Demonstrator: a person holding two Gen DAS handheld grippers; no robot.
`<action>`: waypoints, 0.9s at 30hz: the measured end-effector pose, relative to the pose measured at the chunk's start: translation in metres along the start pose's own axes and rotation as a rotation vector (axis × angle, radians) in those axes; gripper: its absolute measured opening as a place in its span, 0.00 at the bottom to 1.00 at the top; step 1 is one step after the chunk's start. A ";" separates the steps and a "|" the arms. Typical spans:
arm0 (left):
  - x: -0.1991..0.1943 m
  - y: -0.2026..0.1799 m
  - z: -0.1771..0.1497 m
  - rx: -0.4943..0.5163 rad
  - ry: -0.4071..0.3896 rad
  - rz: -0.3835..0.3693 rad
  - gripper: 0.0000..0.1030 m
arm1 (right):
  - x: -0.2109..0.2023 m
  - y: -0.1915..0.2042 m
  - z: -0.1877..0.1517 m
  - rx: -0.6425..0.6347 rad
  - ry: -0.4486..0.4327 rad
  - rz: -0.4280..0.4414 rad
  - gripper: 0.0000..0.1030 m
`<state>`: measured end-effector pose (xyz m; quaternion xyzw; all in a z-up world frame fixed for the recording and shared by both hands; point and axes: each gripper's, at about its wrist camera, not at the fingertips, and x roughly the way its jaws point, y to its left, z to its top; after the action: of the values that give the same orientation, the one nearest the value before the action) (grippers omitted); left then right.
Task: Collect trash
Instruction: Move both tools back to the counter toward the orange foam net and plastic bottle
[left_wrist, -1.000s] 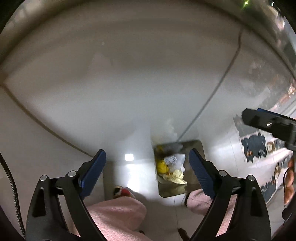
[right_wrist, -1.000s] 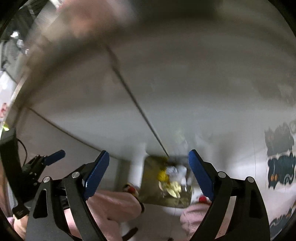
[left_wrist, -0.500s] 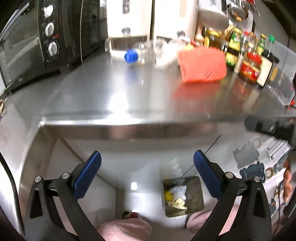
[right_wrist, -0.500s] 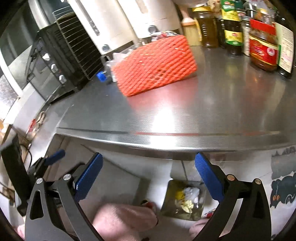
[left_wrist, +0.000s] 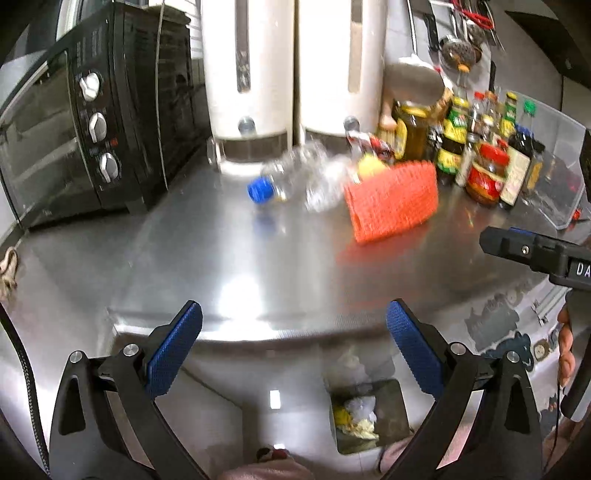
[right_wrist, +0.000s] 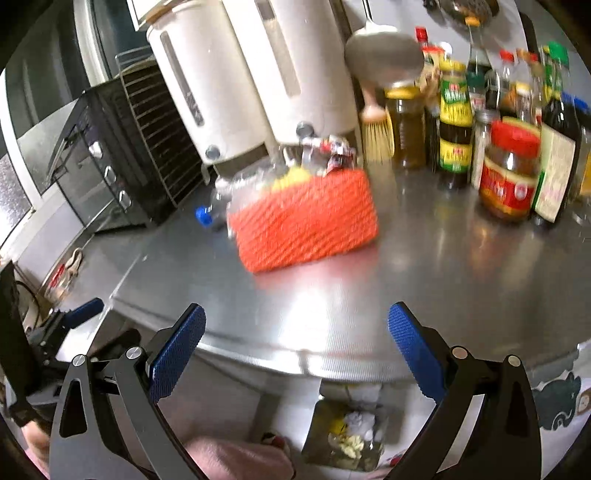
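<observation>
Steel counter (left_wrist: 184, 258): orange foam net (left_wrist: 393, 201) at 1 o'clock from the left gripper (left_wrist: 293, 354), a clear plastic bottle (left_wrist: 284, 181) with blue cap touching its left side, crumpled wrappers (right_wrist: 328, 147) behind; black oven (left_wrist: 74, 122) at 10 o'clock, sauce jars (right_wrist: 509, 173) at 2 o'clock. Left gripper and right gripper (right_wrist: 295, 354): both jaws spread wide, nothing held, at the counter's near edge. Trash bin (left_wrist: 399, 398): on the floor at 6 o'clock, holding yellow and white scraps.
</observation>
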<state>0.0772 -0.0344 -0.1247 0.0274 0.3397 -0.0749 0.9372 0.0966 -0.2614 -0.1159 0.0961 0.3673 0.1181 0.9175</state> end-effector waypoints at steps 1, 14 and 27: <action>0.000 0.002 0.005 -0.003 -0.006 0.000 0.92 | 0.000 0.000 0.004 -0.004 -0.006 -0.005 0.97; 0.067 0.026 0.063 -0.021 0.023 0.000 0.90 | 0.046 -0.013 0.049 -0.008 0.013 -0.048 0.96; 0.120 0.032 0.117 -0.008 0.008 0.000 0.79 | 0.086 -0.021 0.066 -0.011 0.003 -0.063 0.84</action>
<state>0.2470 -0.0292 -0.1118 0.0242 0.3438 -0.0734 0.9358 0.2059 -0.2630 -0.1301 0.0793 0.3709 0.0912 0.9208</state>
